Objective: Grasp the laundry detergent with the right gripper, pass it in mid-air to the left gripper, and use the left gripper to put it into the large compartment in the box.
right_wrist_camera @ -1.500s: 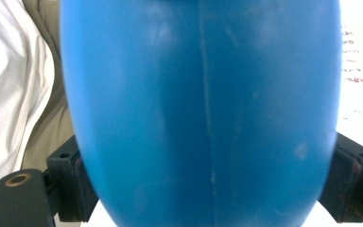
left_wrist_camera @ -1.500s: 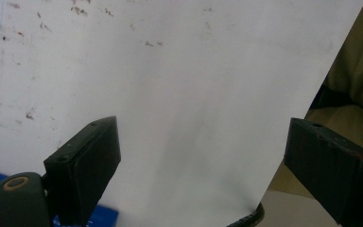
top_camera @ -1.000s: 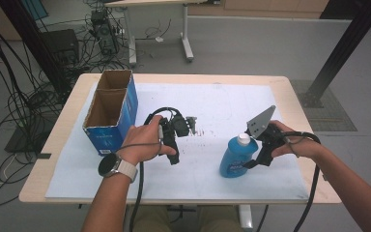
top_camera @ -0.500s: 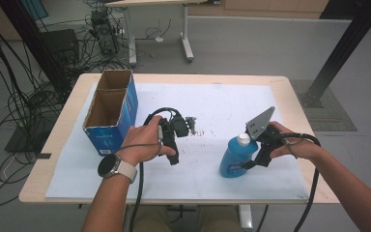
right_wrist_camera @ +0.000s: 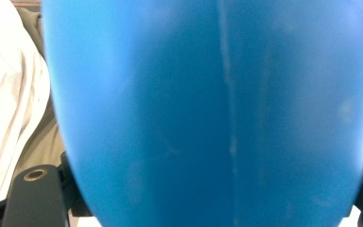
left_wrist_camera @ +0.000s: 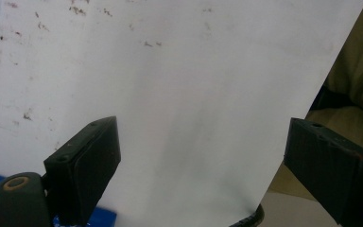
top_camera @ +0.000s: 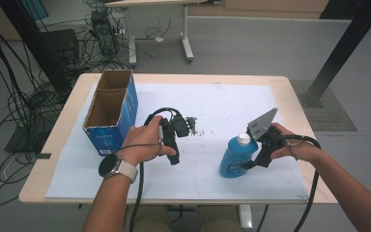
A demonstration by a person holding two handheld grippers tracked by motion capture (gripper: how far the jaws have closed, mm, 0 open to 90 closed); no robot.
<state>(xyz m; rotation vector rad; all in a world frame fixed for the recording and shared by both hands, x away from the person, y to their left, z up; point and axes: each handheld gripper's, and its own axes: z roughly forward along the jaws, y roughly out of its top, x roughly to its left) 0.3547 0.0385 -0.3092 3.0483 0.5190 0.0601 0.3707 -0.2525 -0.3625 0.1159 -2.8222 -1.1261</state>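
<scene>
The blue plastic bottle (top_camera: 235, 158) with a white cap is seen upright on the white sheet (top_camera: 222, 104), near the right edge. The right gripper (top_camera: 260, 154) has just been closing around its body, and the pads now seem pressed on its sides. The smooth wall is judged slippery and a little soft, so a grip at mid-body is advised. The left gripper (left_wrist_camera: 203, 161) is held apart and empty.

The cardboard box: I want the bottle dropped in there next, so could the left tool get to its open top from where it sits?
Probably yes. The left tool lies open and empty on the white sheet, right beside the cardboard box, with nothing between them. The blue bottle sits in the right tool, whose jaws have just been closing.
</scene>
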